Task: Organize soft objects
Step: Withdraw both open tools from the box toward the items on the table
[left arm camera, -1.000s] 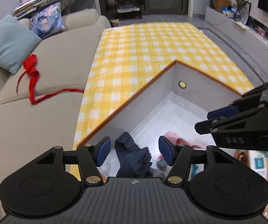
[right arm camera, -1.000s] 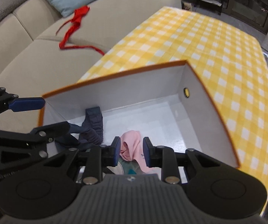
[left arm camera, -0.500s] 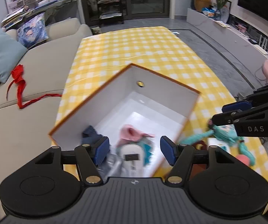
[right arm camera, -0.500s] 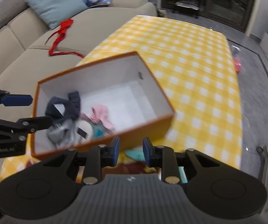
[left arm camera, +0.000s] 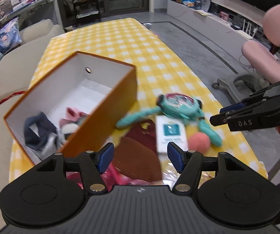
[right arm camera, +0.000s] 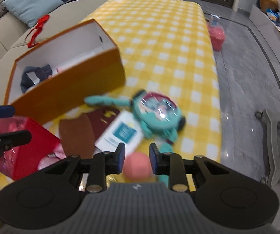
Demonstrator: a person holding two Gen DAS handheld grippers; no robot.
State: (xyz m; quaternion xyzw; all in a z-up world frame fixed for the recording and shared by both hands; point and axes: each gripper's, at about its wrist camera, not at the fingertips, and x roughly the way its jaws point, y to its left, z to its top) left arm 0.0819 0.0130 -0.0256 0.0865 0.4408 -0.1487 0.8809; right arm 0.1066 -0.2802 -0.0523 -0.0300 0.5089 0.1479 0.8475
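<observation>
A: Box (left arm camera: pixel 101 117), orange, sits left on the checked tablecloth (left arm camera: pixel 140 44); dark sock (left arm camera: pixel 40 132) and a pink item (left arm camera: pixel 71 115) already inside, bunched at its near end.

B: And outside it?

A: Rightward: brown leather piece (left arm camera: pixel 138 156), white packet (left arm camera: pixel 171 134), teal plush toy (left arm camera: pixel 177 107), pink ball (left arm camera: pixel 199 142). All loose on the cloth, just right of the box.

B: Grippers?

A: Left gripper (left arm camera: pixel 139 159): jaws spread wide, empty, hovering above the brown piece. Right gripper (right arm camera: pixel 137 159): jaws parted less far, empty, the pink ball (right arm camera: pixel 137 165) showing through the gap, apparently below the tips; contact can't be told.

B: So which takes what?

A: Ball lies straight ahead of the right jaws; right is nearer, likely. Plush sits beyond it, long axis running left-right across both views, one limb reaching toward the box wall.
</observation>
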